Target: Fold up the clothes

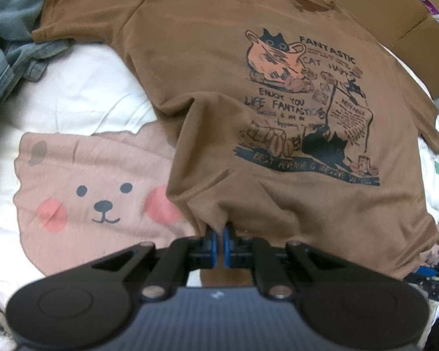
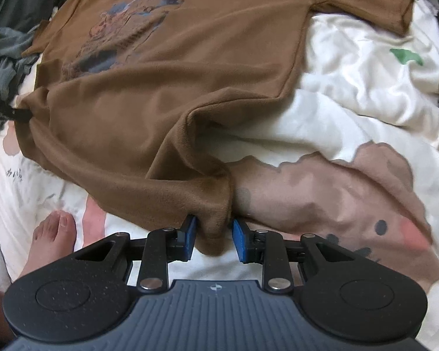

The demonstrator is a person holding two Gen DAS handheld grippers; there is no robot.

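At the far left of the left wrist view a heap of grey-blue clothes [image 1: 11, 44] lies bunched at the edge of a white quilt [image 1: 82, 93], which carries a pink bear face [image 1: 102, 201] printed on it. Next comes the brown T-shirt [image 1: 219, 73], spread flat with its cat print [image 1: 304, 108] facing up and its collar lying against flattened cardboard [image 1: 365, 8]. The left gripper [image 1: 218, 238] pinches the near hem, its blue pads pressed nearly together with a fold of brown cloth between them. In the right wrist view a bare foot [image 2: 51, 242] rests on the quilt at the lower left. The right gripper [image 2: 213, 234] grips the other bottom corner of the T-shirt, jaws narrowed around a thick bunch of cloth that fills the gap between the pads. To the right the quilt lies rumpled, with a small green mark [image 2: 406, 55].
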